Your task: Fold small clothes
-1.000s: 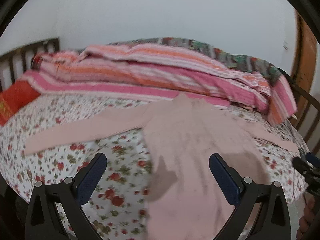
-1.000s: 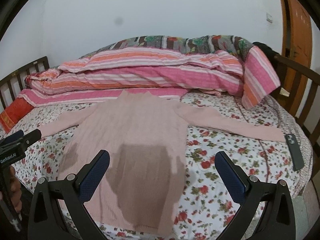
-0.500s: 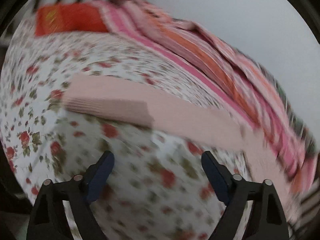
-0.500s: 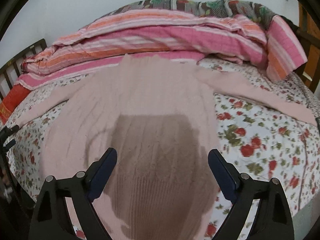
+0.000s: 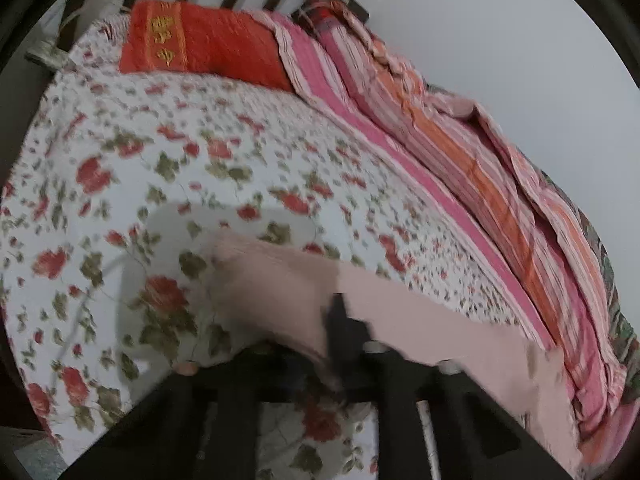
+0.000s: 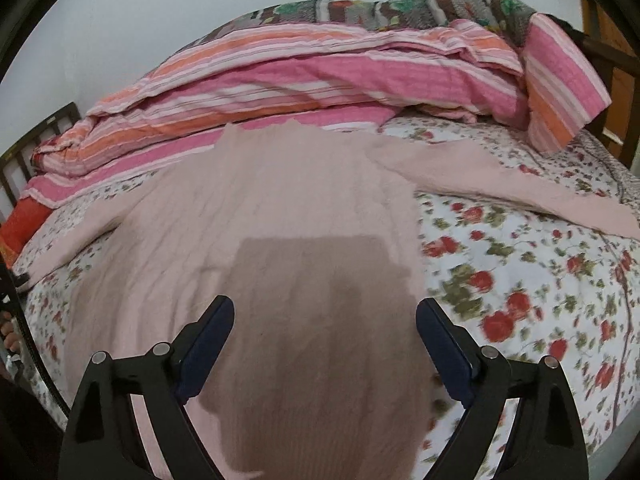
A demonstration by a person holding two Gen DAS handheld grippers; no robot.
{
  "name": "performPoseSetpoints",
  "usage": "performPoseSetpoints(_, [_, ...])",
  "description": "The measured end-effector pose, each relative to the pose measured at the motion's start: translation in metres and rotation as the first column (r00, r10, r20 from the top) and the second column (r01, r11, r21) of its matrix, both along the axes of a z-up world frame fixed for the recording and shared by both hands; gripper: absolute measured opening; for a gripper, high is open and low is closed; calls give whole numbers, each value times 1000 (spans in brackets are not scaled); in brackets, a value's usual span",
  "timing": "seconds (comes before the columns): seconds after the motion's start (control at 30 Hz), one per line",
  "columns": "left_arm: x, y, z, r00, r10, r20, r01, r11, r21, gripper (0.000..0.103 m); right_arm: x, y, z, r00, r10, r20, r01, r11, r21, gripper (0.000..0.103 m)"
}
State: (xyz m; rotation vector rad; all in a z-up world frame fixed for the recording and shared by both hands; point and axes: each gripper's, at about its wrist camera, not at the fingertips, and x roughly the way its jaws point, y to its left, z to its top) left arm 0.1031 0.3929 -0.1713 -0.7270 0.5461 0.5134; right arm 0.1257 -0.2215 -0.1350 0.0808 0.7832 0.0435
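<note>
Pinching ribbed pink sweater [image 6: 276, 208] cuff, left tongs [image 5: 334, 344] closed, right tongs [image 6: 324, 344] spread wide above knit.

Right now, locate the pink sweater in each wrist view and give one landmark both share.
Left wrist: only the pink sweater sleeve shows, bottom centre, at the left gripper.
Right wrist: its body fills the centre, above the open right gripper.
Shared landmark: the striped quilt.

gold motifs on red pillow [image 5: 208, 42], unreadable
</note>
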Motion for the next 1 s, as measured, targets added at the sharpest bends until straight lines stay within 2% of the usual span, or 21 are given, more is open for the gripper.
performPoseSetpoints(0.1, [9,-14,20,1000,-12,-1,12,998,60,8,1,-16,6,1000,-19,18,19,1000,15,92])
performPoseSetpoints(0.23, [37,-65,64,992,-128,19,123,979,165,8,3,-37,20,998,-28,52,26,999,29,92])
performPoseSetpoints(0.3, [56,-97,84,980,-198,24,188,959,214,8,3,-47,25,997,-35,68,34,999,19,92])
performPoseSetpoints(0.4, [87,-155,111,950,-312,28,293,917,271,7,-1,-67,31,995,-57,88,55,998,17,92])
performPoseSetpoints(0.5, [122,-218,132,905,-424,14,400,864,307,7,-6,-84,35,992,-80,101,77,997,30,92])
performPoseSetpoints(0.57, [140,-265,142,860,-510,5,479,811,335,7,-10,-92,38,991,-74,110,73,997,13,92])
performPoseSetpoints(0.63, [155,-318,147,806,-591,-12,553,747,369,7,-14,-101,39,987,-86,133,89,996,-16,92])
performPoseSetpoints(0.73, [172,-390,141,714,-699,-43,658,649,381,7,-17,-118,35,985,-111,134,112,994,-5,92])
performPoseSetpoints(0.8, [178,-436,130,662,-747,-70,711,595,376,7,-17,-128,31,984,-131,122,130,991,13,92])
performPoseSetpoints(0.9, [192,-497,98,574,-808,-133,796,512,322,7,-17,-138,24,983,-150,103,150,989,8,92])
performPoseSetpoints(1.0, [199,-531,66,505,-842,-188,853,454,258,8,-14,-147,16,984,-158,80,159,987,-2,92])
